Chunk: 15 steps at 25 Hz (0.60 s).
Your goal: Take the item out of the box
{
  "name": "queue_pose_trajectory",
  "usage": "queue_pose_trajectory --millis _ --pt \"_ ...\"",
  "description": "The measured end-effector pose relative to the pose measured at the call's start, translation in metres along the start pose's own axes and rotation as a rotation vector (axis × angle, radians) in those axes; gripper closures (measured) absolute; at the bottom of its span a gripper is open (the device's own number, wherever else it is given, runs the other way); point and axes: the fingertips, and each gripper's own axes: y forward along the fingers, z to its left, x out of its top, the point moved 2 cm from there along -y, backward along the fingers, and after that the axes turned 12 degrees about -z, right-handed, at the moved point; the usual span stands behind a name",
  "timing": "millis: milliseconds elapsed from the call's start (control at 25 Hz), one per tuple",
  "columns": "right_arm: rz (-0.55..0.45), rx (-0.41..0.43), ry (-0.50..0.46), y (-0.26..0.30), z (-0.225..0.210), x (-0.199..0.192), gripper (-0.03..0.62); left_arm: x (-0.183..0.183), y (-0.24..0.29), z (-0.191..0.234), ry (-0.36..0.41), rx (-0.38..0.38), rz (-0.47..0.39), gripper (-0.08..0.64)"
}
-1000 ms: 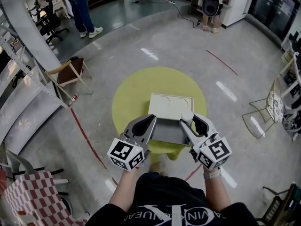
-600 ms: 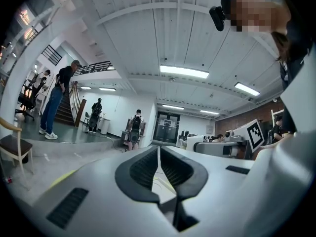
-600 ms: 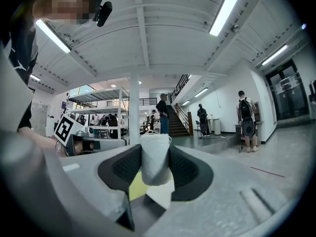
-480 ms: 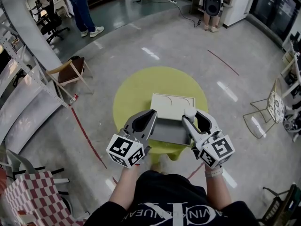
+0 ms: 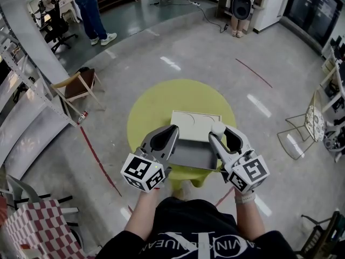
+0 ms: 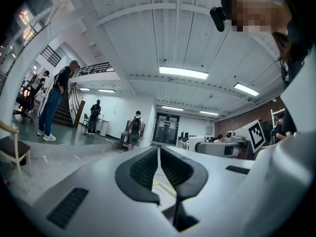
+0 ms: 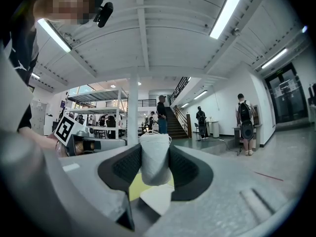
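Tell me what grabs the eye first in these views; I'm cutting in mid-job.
The right gripper is clamped on a white spool of string, seen at the far right corner of the open gray box. The box sits on a round yellow table with its pale lid folded back. The left gripper, jaws together, is at the box's left side.
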Motion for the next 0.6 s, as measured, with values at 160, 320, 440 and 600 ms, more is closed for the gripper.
queue_pose_trajectory --millis 160,320,440,600 --pt "0.004 -0.004 0.002 0.0 -0.006 0.001 0.419 -0.001 0.005 0.0 -0.005 0.006 0.005 0.536" --pt "0.007 -0.004 0.007 -0.001 -0.011 0.0 0.419 -0.004 0.008 0.0 -0.012 0.018 0.013 0.537" --pt "0.008 -0.003 0.012 -0.003 -0.015 0.0 0.419 -0.007 0.01 -0.001 -0.016 0.025 0.017 0.536" --pt "0.011 -0.001 0.016 -0.003 -0.014 -0.001 0.419 -0.008 0.008 0.0 -0.022 0.029 0.018 0.536"
